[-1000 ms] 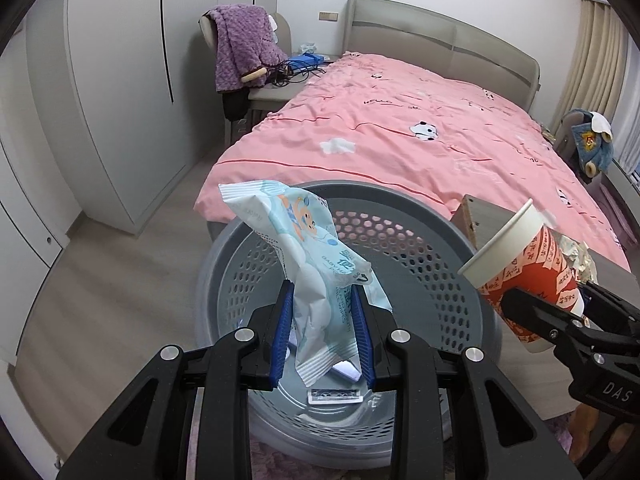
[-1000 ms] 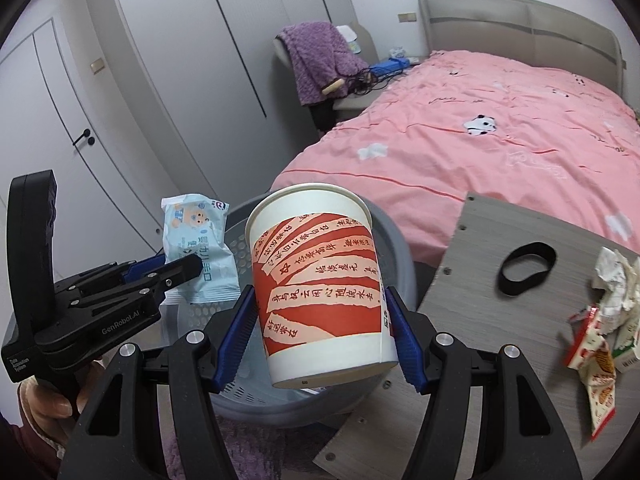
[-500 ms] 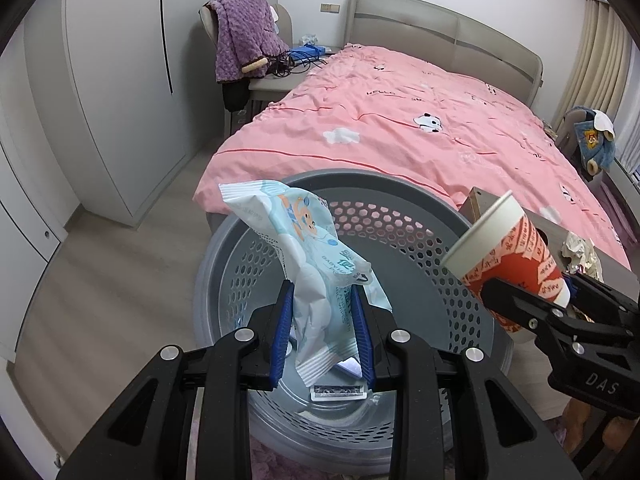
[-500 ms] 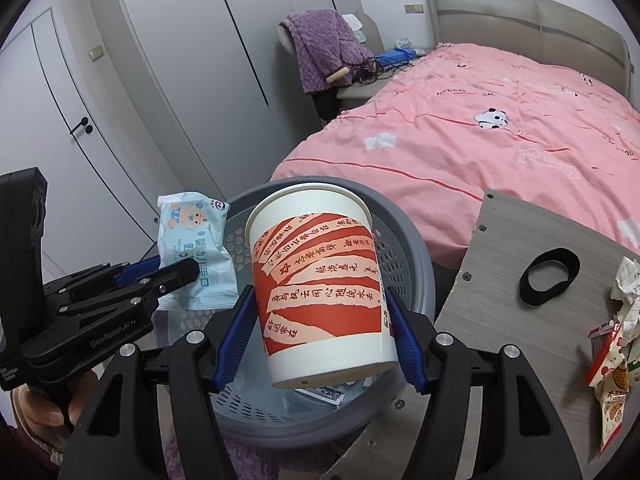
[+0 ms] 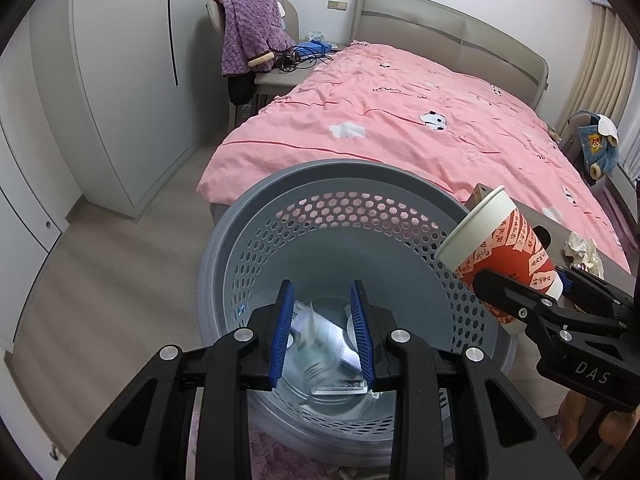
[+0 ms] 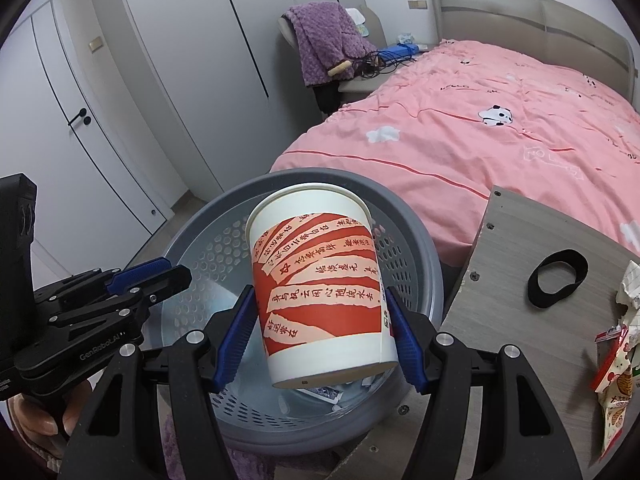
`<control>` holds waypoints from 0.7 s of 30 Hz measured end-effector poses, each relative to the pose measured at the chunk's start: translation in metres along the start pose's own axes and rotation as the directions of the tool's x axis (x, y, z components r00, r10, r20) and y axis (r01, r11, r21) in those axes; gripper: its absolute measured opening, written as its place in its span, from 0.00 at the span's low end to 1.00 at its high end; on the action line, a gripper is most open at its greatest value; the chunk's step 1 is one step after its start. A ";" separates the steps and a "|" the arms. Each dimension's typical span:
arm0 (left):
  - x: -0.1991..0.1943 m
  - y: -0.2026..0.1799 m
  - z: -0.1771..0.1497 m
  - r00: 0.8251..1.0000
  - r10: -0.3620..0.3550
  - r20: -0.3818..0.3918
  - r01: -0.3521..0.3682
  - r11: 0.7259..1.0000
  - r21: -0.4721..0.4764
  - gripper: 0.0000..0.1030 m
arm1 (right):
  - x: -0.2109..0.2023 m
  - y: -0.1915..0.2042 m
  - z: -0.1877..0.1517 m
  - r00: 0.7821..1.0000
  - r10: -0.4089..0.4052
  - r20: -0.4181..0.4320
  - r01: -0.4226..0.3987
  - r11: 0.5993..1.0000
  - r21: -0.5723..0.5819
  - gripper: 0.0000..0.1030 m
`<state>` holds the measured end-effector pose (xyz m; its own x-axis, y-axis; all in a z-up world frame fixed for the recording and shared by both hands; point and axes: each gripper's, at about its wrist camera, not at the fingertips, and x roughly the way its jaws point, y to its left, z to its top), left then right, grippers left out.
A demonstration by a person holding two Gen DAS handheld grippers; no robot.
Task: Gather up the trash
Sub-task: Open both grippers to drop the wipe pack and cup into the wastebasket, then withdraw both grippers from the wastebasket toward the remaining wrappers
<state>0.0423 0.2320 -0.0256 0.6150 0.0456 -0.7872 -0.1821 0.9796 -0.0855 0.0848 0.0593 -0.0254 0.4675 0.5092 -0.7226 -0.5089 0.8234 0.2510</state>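
Gone from my left gripper [image 5: 322, 330] is the pale blue wipes packet [image 5: 316, 356], now a blur at the bottom of the grey basket [image 5: 280, 184] among a few papers I can't make out; the blue pads stand apart with nothing pinched. My right gripper [image 6: 322, 332] clamps the red-and-white paper cup [image 6: 316, 280], tilted over the basket's rim. On the wooden board [image 6: 504, 256] beside the basket lie a black hair band [image 6: 558, 278] and crumpled snack wrappers [image 6: 618, 360], partly cut off at the frame edge.
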 end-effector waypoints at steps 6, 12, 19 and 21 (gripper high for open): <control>-0.005 0.005 -0.002 1.000 0.021 0.011 -0.021 1.000 -0.016 0.43 | -0.004 -0.001 0.002 1.000 -0.004 0.020 0.004 1.000 0.004 0.71; -0.009 0.010 -0.003 0.999 0.035 0.016 -0.035 0.999 -0.032 0.47 | -0.006 0.002 0.000 1.000 -0.008 0.021 0.008 1.000 -0.010 0.71; -0.013 0.011 -0.006 0.998 0.063 0.026 -0.062 0.997 -0.042 0.55 | -0.010 0.000 -0.003 1.000 -0.016 0.025 0.016 1.000 -0.003 0.71; -0.015 0.012 -0.007 0.997 0.067 0.027 -0.065 0.997 -0.046 0.56 | -0.011 -0.001 -0.004 0.999 -0.019 0.027 0.019 1.000 -0.002 0.71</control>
<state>0.0260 0.2420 -0.0191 0.6222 0.1160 -0.7742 -0.2569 0.9645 -0.0619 0.0770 0.0521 -0.0199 0.4961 0.5004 -0.7096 -0.5016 0.8323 0.2362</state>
